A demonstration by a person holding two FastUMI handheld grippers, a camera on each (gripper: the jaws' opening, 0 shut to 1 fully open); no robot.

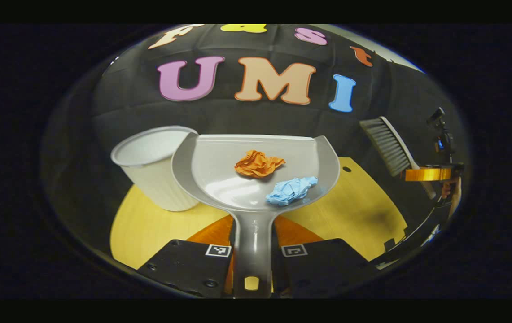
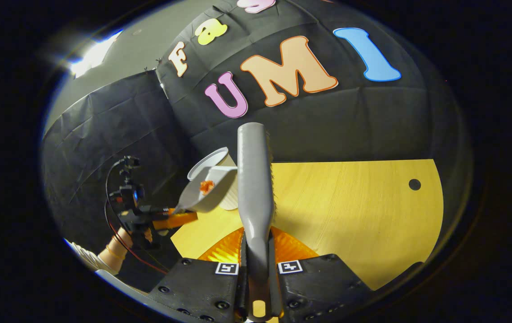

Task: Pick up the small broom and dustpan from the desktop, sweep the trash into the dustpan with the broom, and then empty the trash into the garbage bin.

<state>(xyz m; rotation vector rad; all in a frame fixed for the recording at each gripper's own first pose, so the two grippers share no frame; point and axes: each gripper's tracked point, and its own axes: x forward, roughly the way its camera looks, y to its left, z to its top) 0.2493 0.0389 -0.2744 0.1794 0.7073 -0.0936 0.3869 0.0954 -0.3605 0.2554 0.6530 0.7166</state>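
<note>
Two paper wads, orange and blue, are carried in the dustpan, gripped by the left gripper jaws beside the bin for tipping, while the broom is clamped clear by the right gripper above the worktop.

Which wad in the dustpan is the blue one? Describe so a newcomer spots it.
Find the grey dustpan held above the yellow desktop, beside the white bin. Two crumpled wads lie in it. The blue wad lies nearer the handle; the orange wad lies farther up.
</note>
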